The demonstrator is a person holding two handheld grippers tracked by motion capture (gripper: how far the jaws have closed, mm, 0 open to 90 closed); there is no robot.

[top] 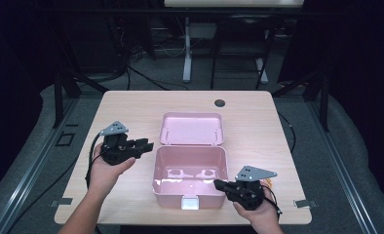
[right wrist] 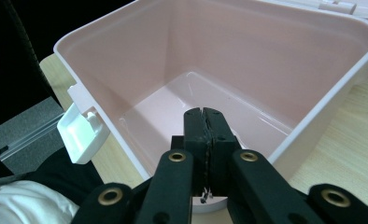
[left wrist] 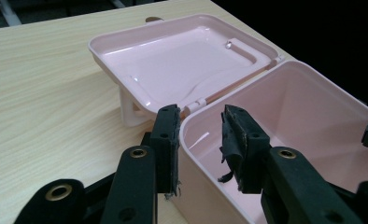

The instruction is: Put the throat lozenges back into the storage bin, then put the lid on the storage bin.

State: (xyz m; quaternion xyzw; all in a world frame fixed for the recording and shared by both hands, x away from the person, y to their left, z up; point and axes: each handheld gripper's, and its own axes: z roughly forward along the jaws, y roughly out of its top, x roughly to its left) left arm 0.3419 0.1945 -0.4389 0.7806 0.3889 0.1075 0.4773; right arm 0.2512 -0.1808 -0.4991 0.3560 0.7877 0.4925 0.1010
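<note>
**Two claws at one open pink box**

Two grippers are in my hands, one on each side of the pink box point(top: 190, 173), which sits near the middle of the wooden table point(top: 131, 105), toward my edge of it. Its lid point(top: 192, 128) is thrown back flat on the far side, joined to the box along the hinge, inner face up. A white latch point(top: 189, 202) hangs on the near wall, facing me.

My left gripper point(top: 144, 145) hangs just beside the box's left wall near the far corner. In the left gripper view its jaws stand apart, straddling the corner of the rim point(left wrist: 191, 122): one black jaw is outside the wall, the other over the inside. A clear gap shows between each pad and the plastic, so nothing is pinched. The pad on the inner jaw looks frayed, with a loose shred hanging from it.

My right gripper point(top: 218, 184) is at the box's near right corner, tip pointing in across the rim. In the right gripper view its jaws are pressed together with nothing between them, and they sit over the rim, looking down into the bare pink interior point(right wrist: 247, 60). The white latch point(right wrist: 81, 133) shows off to the left there.
</note>
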